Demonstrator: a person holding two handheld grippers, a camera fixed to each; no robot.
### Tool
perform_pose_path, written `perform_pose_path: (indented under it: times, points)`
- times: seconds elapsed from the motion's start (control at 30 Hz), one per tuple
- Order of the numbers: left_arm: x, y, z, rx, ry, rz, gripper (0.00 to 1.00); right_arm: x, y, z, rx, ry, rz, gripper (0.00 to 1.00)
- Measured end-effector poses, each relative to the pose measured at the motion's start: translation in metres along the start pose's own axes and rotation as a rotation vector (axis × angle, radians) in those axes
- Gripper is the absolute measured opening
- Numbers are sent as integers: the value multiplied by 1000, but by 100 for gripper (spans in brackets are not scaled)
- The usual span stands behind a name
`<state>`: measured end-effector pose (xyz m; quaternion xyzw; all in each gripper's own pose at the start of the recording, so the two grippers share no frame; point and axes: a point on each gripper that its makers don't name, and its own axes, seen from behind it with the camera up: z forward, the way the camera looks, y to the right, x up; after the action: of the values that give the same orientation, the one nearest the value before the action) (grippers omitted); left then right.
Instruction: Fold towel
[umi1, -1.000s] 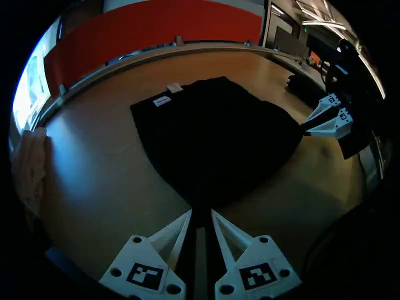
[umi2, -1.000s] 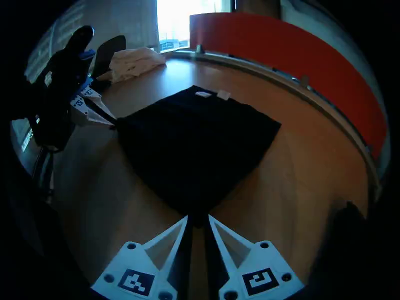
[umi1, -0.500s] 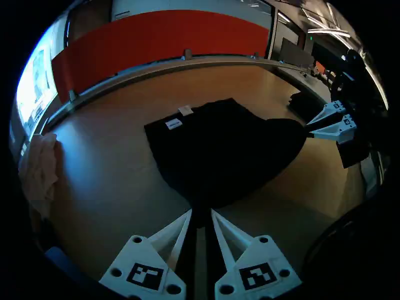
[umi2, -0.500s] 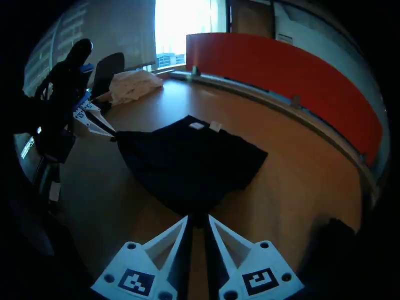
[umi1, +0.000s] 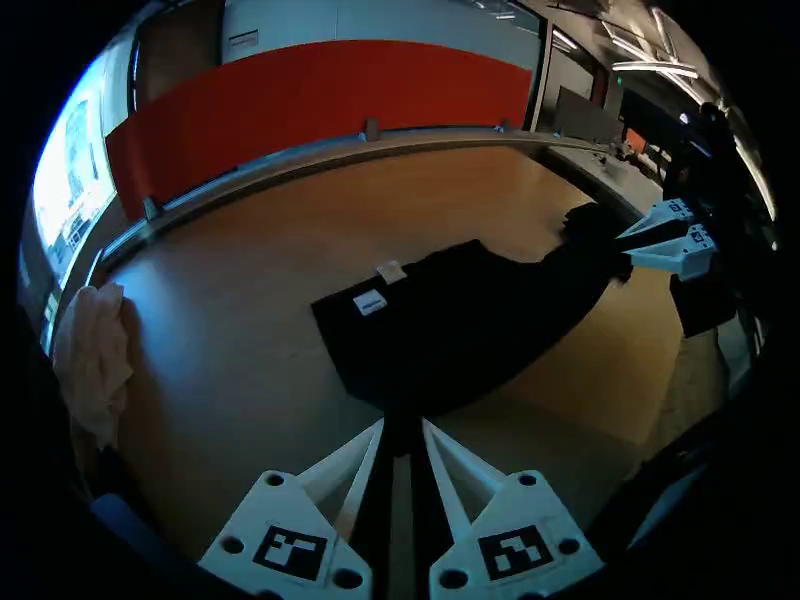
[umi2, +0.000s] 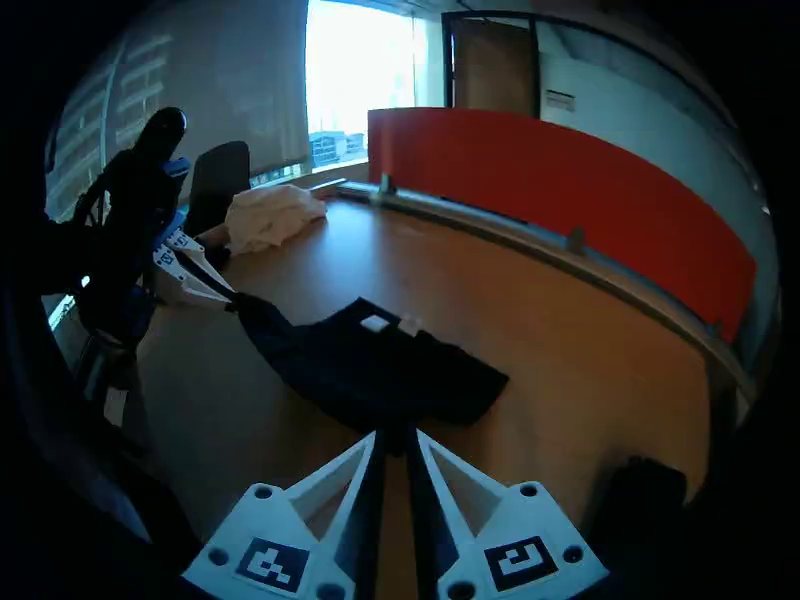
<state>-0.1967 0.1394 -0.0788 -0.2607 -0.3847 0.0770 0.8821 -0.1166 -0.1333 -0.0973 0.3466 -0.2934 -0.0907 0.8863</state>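
A black towel (umi1: 470, 320) with two white labels near its far edge hangs stretched above the wooden table (umi1: 250, 300), its far part resting on the wood. My left gripper (umi1: 402, 432) is shut on one near corner. My right gripper (umi2: 393, 440) is shut on the other near corner. In the left gripper view the right gripper (umi1: 640, 245) shows at the right, holding its corner up. In the right gripper view the towel (umi2: 370, 370) sags between me and the left gripper (umi2: 215, 290) at the left.
A pale crumpled cloth (umi1: 92, 360) lies at the table's left end, also the pale cloth (umi2: 265, 215) near a dark chair (umi2: 215, 170). A red partition (umi1: 320, 95) runs along the table's far edge. A dark bundle (umi1: 590, 215) sits near the right corner.
Both grippers have risen and pulled back with the towel's near corners. The towel has lifted off the table and now looks smaller and farther away.
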Motion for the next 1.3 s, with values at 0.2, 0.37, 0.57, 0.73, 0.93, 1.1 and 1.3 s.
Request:
perform_pose_path:
  times: [0.2,0.37,0.57,0.73,0.93,1.1,1.3]
  points:
    - [5,7,-17,-9,-1,-10,10,7,-3,-16,-3,4,-22,14]
    - [3,14,-29,-13,-4,-18,10,11,-7,-27,-5,6,-28,14]
    - [0,23,-41,-22,-5,-45,10,12,-10,-35,-6,6,-22,14]
    - [-3,25,-42,-25,-8,-63,10,9,-11,-36,-4,-3,-23,14]
    - [-3,22,-36,-15,-22,-72,10,4,-10,-29,-1,-22,-27,14]
    - [1,18,-23,-11,-29,-82,10,1,-4,-18,-5,-43,-36,14]
    - [6,12,-3,-6,-37,-80,10,-1,6,0,-12,-56,-34,14]
